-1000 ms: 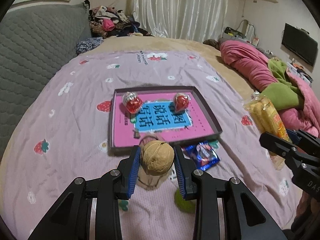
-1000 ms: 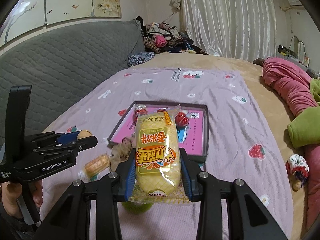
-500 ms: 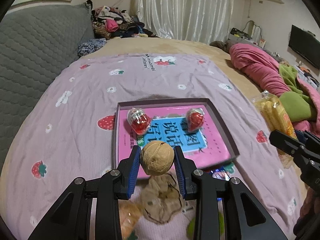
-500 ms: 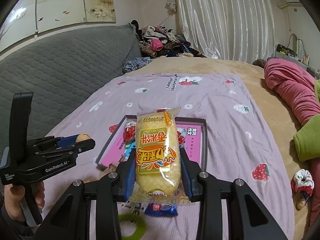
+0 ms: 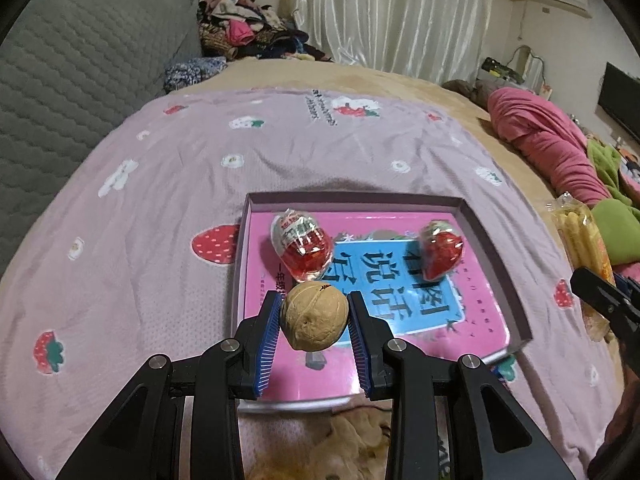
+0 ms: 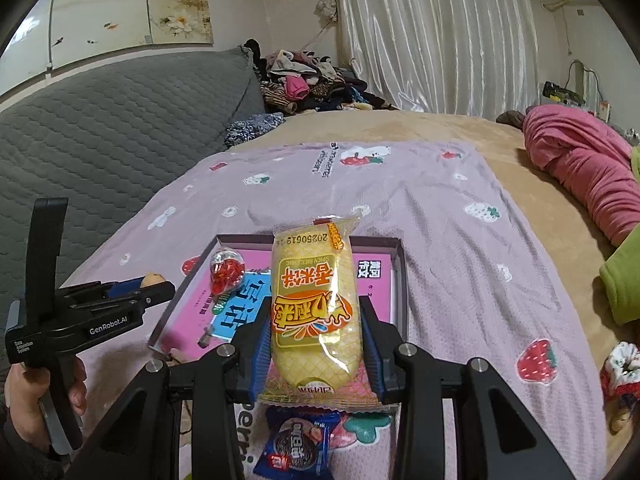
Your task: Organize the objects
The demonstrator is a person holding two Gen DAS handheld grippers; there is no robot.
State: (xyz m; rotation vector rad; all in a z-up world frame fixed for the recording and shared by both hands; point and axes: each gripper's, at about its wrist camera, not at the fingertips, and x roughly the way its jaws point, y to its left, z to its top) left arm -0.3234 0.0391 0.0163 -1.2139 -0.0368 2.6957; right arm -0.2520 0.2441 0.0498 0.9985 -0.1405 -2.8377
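Left gripper [image 5: 314, 320] pinches a walnut [image 5: 314, 317] above the shallow box [image 5: 496, 264] while right gripper [image 6: 314, 338] clamps a yellow snack packet [image 6: 314, 300] over it.

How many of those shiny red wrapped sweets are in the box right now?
2. One red sweet lies near the box's far left corner, the other red sweet toward its far right. The held yellow packet could hide more from one camera.

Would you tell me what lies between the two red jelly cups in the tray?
Nothing: only the tray's bare pink and blue printed floor separates the left cup from the right cup, in the left wrist view.
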